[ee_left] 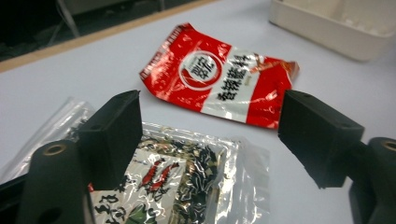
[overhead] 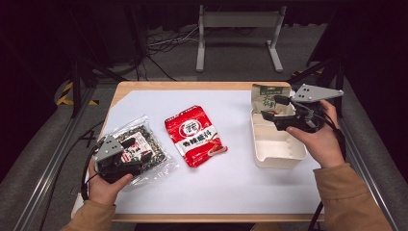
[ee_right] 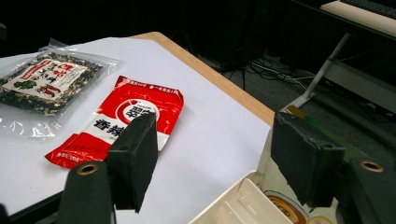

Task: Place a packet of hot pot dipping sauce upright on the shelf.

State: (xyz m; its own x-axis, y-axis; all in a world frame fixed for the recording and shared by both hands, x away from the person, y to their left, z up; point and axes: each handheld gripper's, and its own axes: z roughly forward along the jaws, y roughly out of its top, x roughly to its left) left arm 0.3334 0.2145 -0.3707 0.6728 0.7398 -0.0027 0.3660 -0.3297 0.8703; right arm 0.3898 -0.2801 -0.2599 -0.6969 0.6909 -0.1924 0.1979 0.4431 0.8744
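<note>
Jaws of the left gripper [ee_left: 205, 140] stand wide apart over the clear seaweed packet [ee_left: 177, 186], pads pressing on nothing, with the red snack pouch [ee_left: 219, 77] lying just beyond them on the white bench [ee_left: 93, 70]. Across the bench, the right gripper [ee_right: 215, 158] is equally spread and holds nothing; a green packet [overhead: 270, 98] stands just past its tips at the far end of the cream box [overhead: 276, 144], whose rim sits directly beneath them.

A clean pick on the left likely means lowering the jaws to straddle one edge of the clear packet, closing on the sealed border instead of the slippery flat face, and lifting level so the contents do not slump. On the right, the jaws should be squared to the green packet's upper edge before closing.

From the right gripper view, the green packet is largely masked by a jaw, and its lower part sits behind the box wall. How deep it rests inside the box is hard to tell. Print on all packets is unreadable.
</note>
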